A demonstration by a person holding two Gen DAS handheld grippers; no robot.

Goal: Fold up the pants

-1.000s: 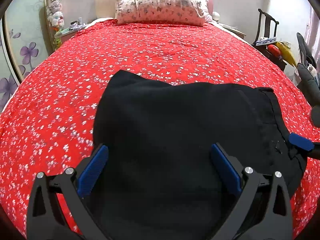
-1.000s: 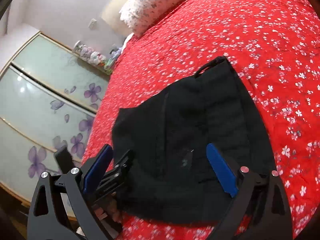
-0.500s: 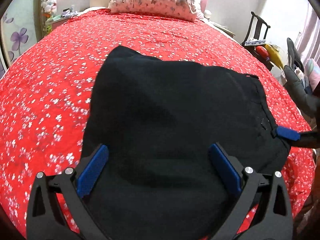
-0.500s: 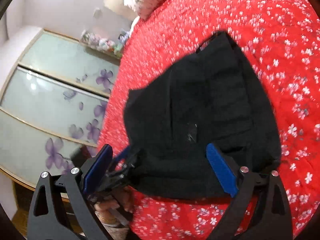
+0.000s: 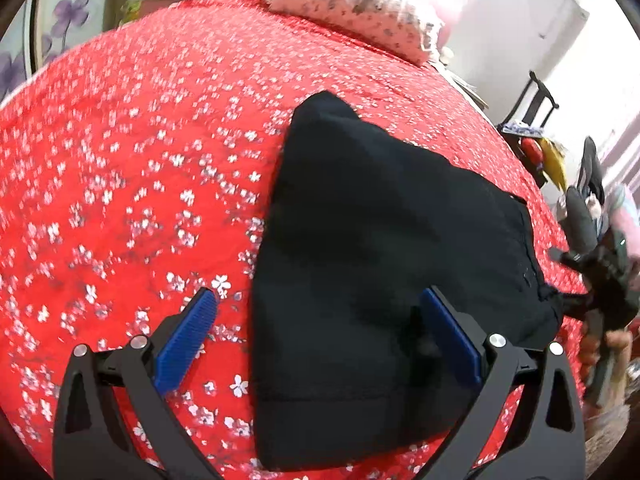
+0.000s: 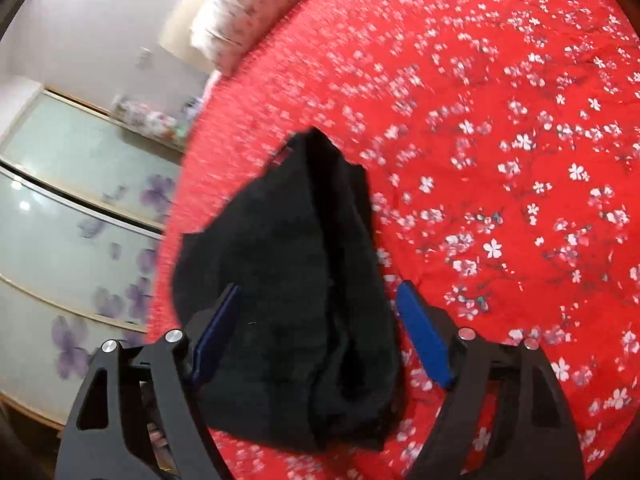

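The black pants (image 5: 380, 264) lie folded into a compact stack on the red flowered bedspread (image 5: 120, 184). My left gripper (image 5: 324, 340) is open above the stack's near left edge, its right blue pad over the cloth and its left pad over the bedspread. In the right wrist view the pants (image 6: 292, 300) lie between the open jaws of my right gripper (image 6: 320, 336), which holds nothing. The right gripper also shows at the far right of the left wrist view (image 5: 600, 292), beside the pants' waistband end.
A flowered pillow (image 5: 352, 20) lies at the head of the bed. A dark chair with clutter (image 5: 536, 136) stands to the right of the bed. Wardrobe doors with purple flowers (image 6: 72, 248) stand along the bed's left side.
Both grippers have swung and pulled back. The left view has shifted left so the pants sit to the right; the right gripper has left the waistband edge. The pants lie still.
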